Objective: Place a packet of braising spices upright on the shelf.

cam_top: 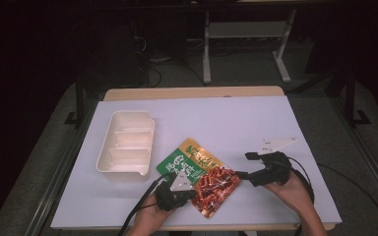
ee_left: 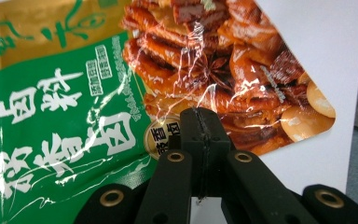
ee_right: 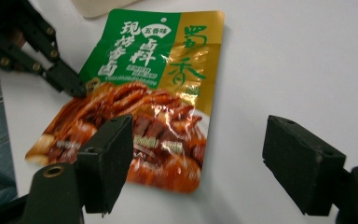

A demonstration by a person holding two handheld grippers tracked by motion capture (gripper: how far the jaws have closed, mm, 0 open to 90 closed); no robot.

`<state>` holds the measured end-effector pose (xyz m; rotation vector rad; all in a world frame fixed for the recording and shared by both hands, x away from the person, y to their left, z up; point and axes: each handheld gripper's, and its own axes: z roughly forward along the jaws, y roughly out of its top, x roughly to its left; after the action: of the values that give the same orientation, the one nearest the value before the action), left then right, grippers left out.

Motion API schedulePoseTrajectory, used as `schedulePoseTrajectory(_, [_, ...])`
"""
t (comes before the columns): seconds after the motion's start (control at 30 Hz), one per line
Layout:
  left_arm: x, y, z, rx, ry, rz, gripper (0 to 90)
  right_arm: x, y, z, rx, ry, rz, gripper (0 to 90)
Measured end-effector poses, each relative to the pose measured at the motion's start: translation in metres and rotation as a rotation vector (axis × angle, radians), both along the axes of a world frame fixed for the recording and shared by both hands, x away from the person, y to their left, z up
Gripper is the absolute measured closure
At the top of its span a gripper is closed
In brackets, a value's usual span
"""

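Item: spice-mix pouch point(cam_top: 200, 178), green and gold with a printed photo of braised meat, lying flat on the white counter point(cam_top: 256, 123) near the person's edge, just right of a cream divided tray point(cam_top: 126, 145).

Left tongs point(ee_left: 200, 122): jaws pressed together on the pouch's near edge, at the seam between the green panel and the meat photo. In the right gripper view the same tongs point(ee_right: 74, 86) meet the pouch point(ee_right: 140, 93) at its side edge.

Right tongs point(ee_right: 198, 163): jaws spread wide, holding nothing, hovering just beside the pouch's opposite end.

Progress, as judged: one edge of the pouch is secured; the second grip is not yet made. The pouch appears sealed and still rests on the counter. The tray's three compartments look bare, so any transfer to it remains to be done.

Hard to make out: the left gripper view crops the pouch point(ee_left: 121, 84) on three sides; whether the pinched edge is lifted off the counter cannot be told. The pouch's small print is unreadable, and the room beyond the counter is dark.
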<state>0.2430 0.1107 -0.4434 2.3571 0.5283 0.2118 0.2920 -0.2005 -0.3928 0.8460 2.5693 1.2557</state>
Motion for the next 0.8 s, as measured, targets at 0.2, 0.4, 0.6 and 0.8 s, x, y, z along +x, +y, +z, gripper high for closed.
schedulePoseTrajectory(0.2, [0.0, -0.002, 0.001, 0.018, -0.004, -0.002, 90.0, 0.029, 0.029, 0.004, -0.035, 0.034, 0.032, 23.0])
schedulePoseTrajectory(0.4, [-0.001, -0.003, 0.001, 0.028, -0.012, -0.005, 90.0, 0.057, 0.06, 0.006, -0.071, 0.072, 0.064, 23.1])
schedulePoseTrajectory(0.6, [-0.002, -0.003, 0.001, 0.025, -0.01, -0.001, 90.0, 0.083, 0.083, -0.004, -0.118, 0.133, 0.072, 23.7])
schedulePoseTrajectory(0.8, [-0.002, -0.003, 0.001, 0.025, -0.01, 0.0, 90.0, 0.096, 0.087, -0.023, -0.143, 0.22, 0.081, 30.0])
